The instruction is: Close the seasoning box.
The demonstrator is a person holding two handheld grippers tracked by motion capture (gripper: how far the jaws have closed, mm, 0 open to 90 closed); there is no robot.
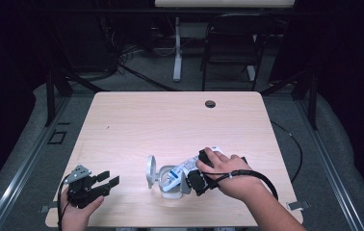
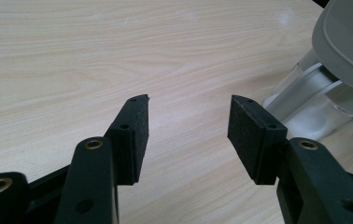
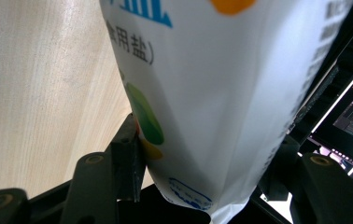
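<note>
While the right jaws clamp the bag: grip sits near its bottom seam.
Right gripper (image 1: 195, 179): closed on the salt bag (image 3: 221, 93), tilted over the jar (image 1: 170, 185) at the table's (image 1: 170, 120) 6 o'clock.
Left gripper (image 2: 187, 126): jaws wide, empty, at 8 o'clock.
Risk: salt may miss the mouth; nothing steadies the jar.
Risk: bag could slip.
Hidden: bag opening, jar fill level.
Lid (image 1: 150, 171): flipped up, hinge unclear.

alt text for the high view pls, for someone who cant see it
A person's right gripper tips a white salt bag over an open clear jar with its grey lid flipped up, on a light wooden table. The left gripper rests open, apart, near the table's front left corner.
</note>
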